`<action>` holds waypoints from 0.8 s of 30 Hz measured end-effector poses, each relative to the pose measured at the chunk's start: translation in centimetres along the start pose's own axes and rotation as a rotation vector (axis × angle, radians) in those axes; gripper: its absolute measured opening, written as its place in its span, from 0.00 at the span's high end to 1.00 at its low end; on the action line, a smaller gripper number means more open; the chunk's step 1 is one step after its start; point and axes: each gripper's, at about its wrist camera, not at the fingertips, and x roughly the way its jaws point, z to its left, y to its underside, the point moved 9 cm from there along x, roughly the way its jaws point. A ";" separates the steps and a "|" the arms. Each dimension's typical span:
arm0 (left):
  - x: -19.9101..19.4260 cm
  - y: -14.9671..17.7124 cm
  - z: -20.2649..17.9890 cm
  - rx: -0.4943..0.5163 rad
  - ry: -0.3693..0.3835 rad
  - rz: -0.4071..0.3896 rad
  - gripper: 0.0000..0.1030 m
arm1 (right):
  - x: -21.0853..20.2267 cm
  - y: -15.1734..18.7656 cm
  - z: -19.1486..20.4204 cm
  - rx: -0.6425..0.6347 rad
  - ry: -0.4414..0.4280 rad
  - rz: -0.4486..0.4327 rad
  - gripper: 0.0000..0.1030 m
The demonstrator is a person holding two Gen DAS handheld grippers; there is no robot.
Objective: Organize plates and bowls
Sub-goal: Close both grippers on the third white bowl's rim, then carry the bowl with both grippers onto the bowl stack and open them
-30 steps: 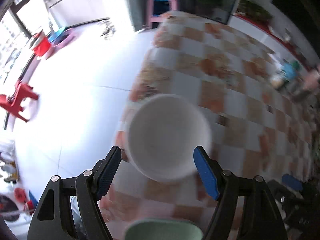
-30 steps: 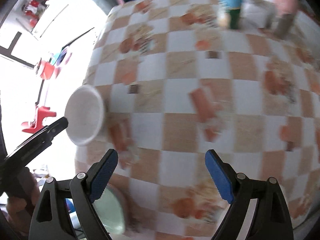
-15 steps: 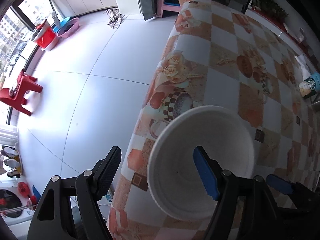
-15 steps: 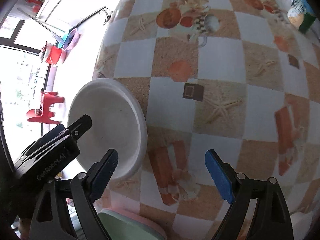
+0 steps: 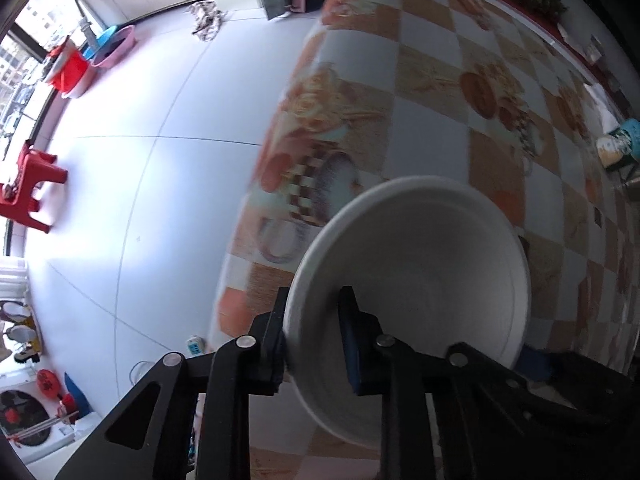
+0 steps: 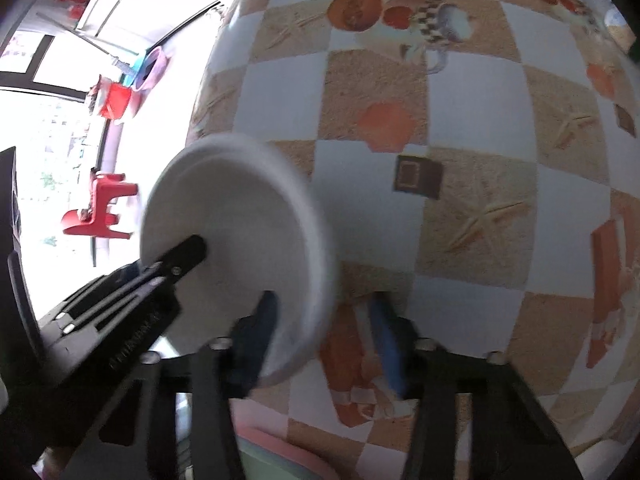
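Both grippers have closed in on the bowl (image 5: 420,264) since half a second ago. Left gripper (image 5: 312,344) now pinches its near rim at lower centre, one finger inside, one outside. Right gripper (image 6: 324,340) straddles the bowl's (image 6: 240,248) lower-right rim, jaws narrowed; contact is blurred. Bowl sits tilted at the checkered table's (image 6: 480,128) left edge.

Desk (image 5: 432,92) covered in a checkered printed cloth; pale tiled floor (image 5: 132,184) beside it, bearing a red stool (image 5: 28,190), red bucket (image 5: 70,74) and pink basin (image 5: 116,46).
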 end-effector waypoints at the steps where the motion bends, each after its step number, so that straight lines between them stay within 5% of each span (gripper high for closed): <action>1: -0.2 0.1 -0.4 0.012 -0.002 -0.007 0.78 | 0.3 0.2 0.1 0.008 -0.024 0.014 0.77; 9: -1.2 1.9 -3.6 0.081 0.003 -0.011 0.78 | -1.0 2.1 -2.1 -0.006 0.021 -0.002 0.78; 24: -2.2 13.4 -15.3 0.264 0.038 0.100 0.78 | -4.7 9.9 -12.2 0.088 0.092 0.058 0.78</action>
